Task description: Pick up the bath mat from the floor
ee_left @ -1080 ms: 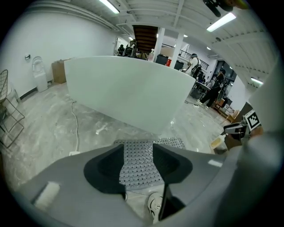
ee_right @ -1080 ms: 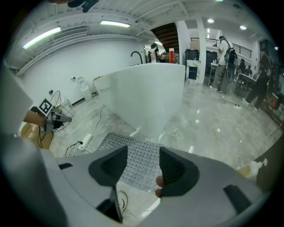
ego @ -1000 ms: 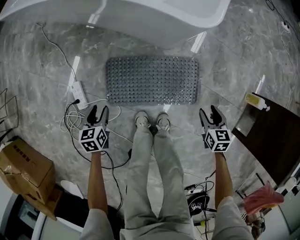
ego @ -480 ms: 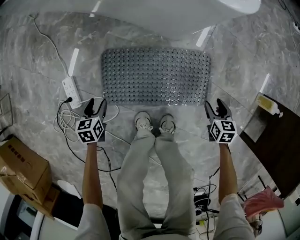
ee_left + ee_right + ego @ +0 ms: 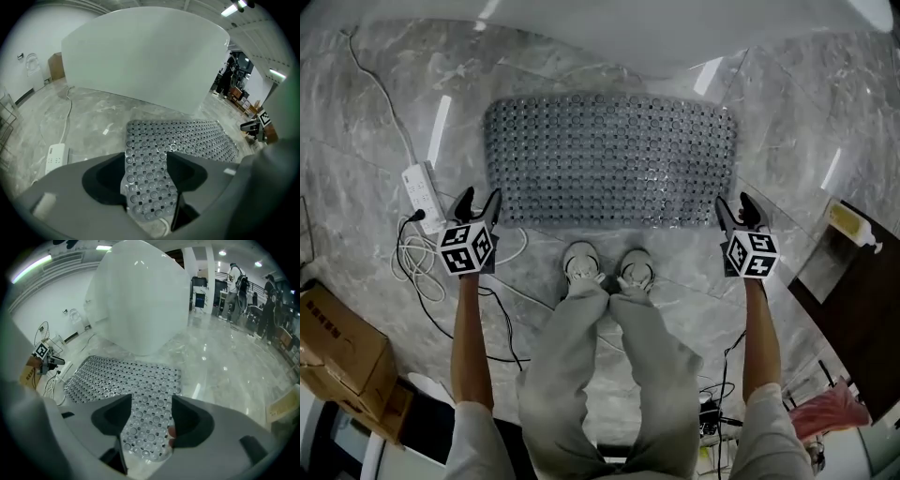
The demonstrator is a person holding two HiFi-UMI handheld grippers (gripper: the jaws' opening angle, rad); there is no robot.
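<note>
A grey bath mat (image 5: 611, 159) studded with round bumps lies flat on the marble floor, just in front of a white bathtub. My left gripper (image 5: 477, 202) hovers over the mat's near left corner (image 5: 146, 176), its jaws opening with nothing pinched. Over the near right corner (image 5: 149, 427) hangs my right gripper (image 5: 738, 208), jaws also opening and empty. In both gripper views the mat shows through the gap between the jaws, lying below them.
The white bathtub (image 5: 609, 28) curves along the mat's far side. A white power strip (image 5: 420, 194) with trailing cables (image 5: 417, 258) lies left of the mat. The person's shoes (image 5: 607, 264) stand by the near edge. A cardboard box (image 5: 342, 352) sits at lower left, dark furniture (image 5: 862, 300) at right.
Both grippers have moved forward from beside the person's legs to the mat's near corners, and their jaws have spread wider. The head view has closed in on the mat.
</note>
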